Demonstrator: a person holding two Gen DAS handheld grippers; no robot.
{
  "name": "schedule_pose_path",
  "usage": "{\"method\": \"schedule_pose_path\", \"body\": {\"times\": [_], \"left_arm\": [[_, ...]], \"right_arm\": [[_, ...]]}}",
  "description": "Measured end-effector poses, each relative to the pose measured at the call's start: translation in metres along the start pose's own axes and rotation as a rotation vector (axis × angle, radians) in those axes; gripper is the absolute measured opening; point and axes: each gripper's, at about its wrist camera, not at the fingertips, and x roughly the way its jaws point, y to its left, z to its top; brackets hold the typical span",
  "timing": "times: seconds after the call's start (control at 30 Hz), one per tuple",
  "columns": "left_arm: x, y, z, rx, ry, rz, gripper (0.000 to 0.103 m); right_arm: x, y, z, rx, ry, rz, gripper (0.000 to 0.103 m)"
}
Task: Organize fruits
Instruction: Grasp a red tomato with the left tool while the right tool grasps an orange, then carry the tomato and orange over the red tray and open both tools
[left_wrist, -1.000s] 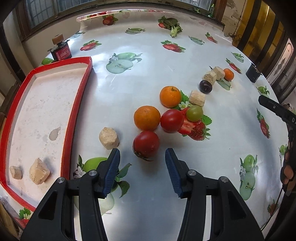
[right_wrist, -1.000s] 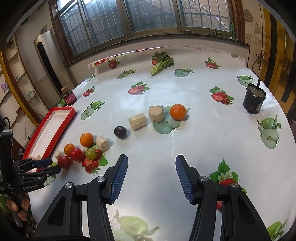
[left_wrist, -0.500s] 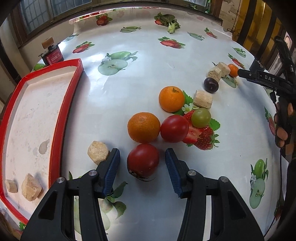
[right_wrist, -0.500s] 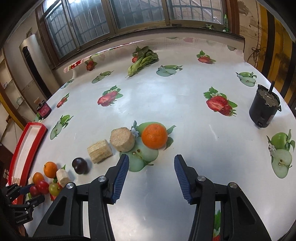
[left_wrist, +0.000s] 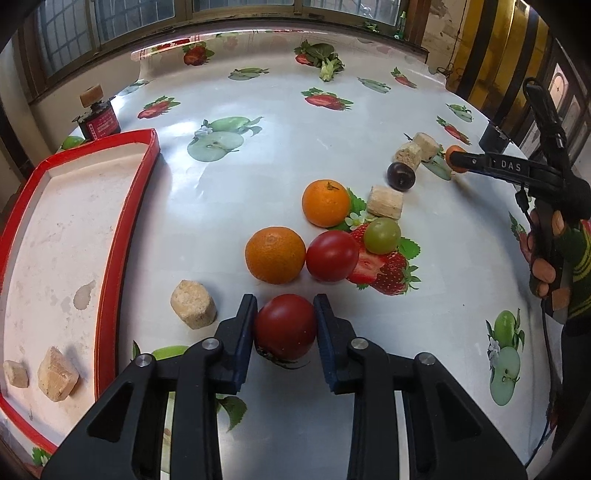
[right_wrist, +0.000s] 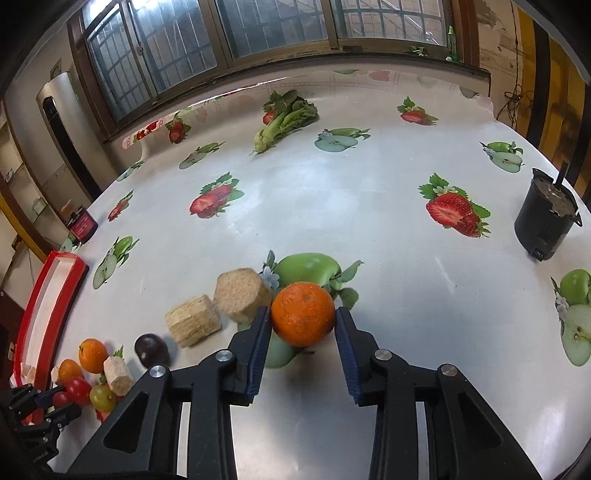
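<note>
Left gripper (left_wrist: 285, 325) had clamped the dark red tomato (left_wrist: 285, 326) just right of the red tray (left_wrist: 110, 236), right gripper (right_wrist: 300, 325) hugged an orange (right_wrist: 303, 314), grip unclear.

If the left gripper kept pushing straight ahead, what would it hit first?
The dark red tomato already between the left gripper fingers; beyond it, probably the gap between the orange and second tomato.

My left tool (left_wrist: 285, 325) has a biscuit block (left_wrist: 193, 309) close on its left and a mandarin (left_wrist: 275, 254) just beyond. My right tool (right_wrist: 302, 332) touches a hexagonal block (right_wrist: 242, 295) at left; bare bench (right_wrist: 424, 314) lies right.
</note>
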Motion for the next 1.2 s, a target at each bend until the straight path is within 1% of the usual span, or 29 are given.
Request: {"method": "schedule_pose_path", "body": {"times": [0.07,0.23,0.4,0.63,0.8,0.97,1.2], "left_arm": [[-0.007,0.000,-0.001,-0.005,-0.013,-0.008,0.029],[-0.024,0.001,-0.005,-0.006,-0.037,0.004,0.029],[-0.043,0.007,-0.008,-0.007,-0.085,0.063,0.029],[-0.061,0.021,-0.016,-0.036,-0.117,0.095,0.029],[-0.069,0.032,-0.021,-0.059,-0.133,0.110,0.029],[-0.073,0.044,-0.026,-0.076,-0.133,0.115,0.029],[-0.077,0.058,-0.028,-0.099,-0.139,0.122,0.029]], "right_arm": [[-0.010,0.007,-0.009,-0.010,0.002,0.009,0.037],[-0.034,0.029,-0.030,-0.024,-0.002,0.067,0.037],[-0.051,0.054,-0.047,-0.053,0.002,0.105,0.037],[-0.073,0.093,-0.064,-0.108,-0.004,0.163,0.036],[-0.079,0.118,-0.072,-0.138,0.004,0.195,0.036],[-0.082,0.140,-0.078,-0.176,0.012,0.210,0.036],[-0.082,0.161,-0.079,-0.195,0.018,0.232,0.036]]}}
